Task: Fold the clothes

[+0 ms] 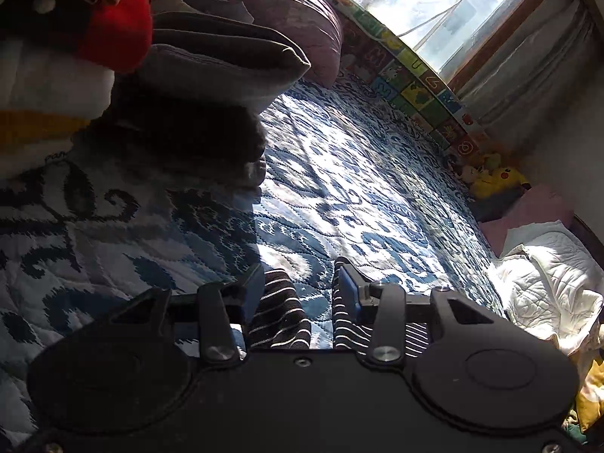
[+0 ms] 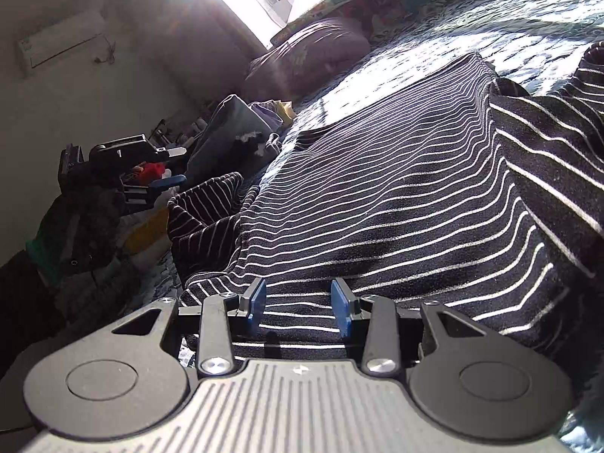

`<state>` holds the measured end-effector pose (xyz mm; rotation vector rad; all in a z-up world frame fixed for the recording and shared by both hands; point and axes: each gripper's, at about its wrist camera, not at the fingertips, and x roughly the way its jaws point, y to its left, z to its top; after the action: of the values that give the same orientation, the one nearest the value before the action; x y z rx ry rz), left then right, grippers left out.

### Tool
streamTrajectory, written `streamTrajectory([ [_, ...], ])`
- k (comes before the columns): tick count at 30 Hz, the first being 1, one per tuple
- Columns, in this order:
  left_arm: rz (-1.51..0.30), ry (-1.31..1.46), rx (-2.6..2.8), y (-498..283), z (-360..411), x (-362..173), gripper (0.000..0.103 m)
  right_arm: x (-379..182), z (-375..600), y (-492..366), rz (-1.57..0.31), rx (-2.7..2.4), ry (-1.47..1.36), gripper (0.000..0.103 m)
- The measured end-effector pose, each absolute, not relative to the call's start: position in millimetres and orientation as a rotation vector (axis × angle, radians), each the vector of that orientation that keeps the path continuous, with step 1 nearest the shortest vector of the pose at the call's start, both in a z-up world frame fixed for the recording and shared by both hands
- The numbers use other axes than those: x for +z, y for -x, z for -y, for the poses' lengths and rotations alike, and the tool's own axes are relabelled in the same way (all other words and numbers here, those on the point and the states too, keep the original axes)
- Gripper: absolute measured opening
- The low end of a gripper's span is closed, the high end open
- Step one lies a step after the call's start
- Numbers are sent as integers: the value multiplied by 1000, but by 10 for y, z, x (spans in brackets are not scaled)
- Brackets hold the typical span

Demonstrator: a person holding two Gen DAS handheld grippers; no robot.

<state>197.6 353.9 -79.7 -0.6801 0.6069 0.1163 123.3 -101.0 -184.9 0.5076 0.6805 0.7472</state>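
Note:
A black garment with thin white stripes [image 2: 377, 188] lies spread on the blue patterned quilt [image 1: 358, 188], one sleeve bunched at its left side [image 2: 204, 204]. My right gripper [image 2: 299, 298] hovers low over the garment's near edge, open, blue pads apart with nothing between them. My left gripper [image 1: 300, 287] is open too, above a striped edge of the garment [image 1: 279, 309]. In the right wrist view the left gripper [image 2: 181, 165] shows at the far left, held by a gloved hand [image 2: 75, 226], just beyond the bunched sleeve.
A stack of folded clothes [image 1: 211, 60] sits on the bed at the upper left, with a pink pillow [image 1: 294, 11] behind it. A colourful foam panel [image 1: 415, 75] lines the window side. A yellow plush toy [image 1: 494, 179] and a white quilt [image 1: 547, 275] lie at the right.

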Motion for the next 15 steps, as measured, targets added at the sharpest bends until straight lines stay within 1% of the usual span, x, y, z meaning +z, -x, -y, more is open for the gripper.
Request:
streamTrajectory([
  [3,-693,667,186,-1938,-3670,-1097,32,-1848,996,-1239,-679,746,-503,39],
  [7,-763,578,132,-2133,-3421,-1338,32,-1855,986,-1240,-673,746,-496,39],
  [15,-831,320,71,-2694,-2867,-1454,31,-1878,986,-1254,-662,753,-496,41],
])
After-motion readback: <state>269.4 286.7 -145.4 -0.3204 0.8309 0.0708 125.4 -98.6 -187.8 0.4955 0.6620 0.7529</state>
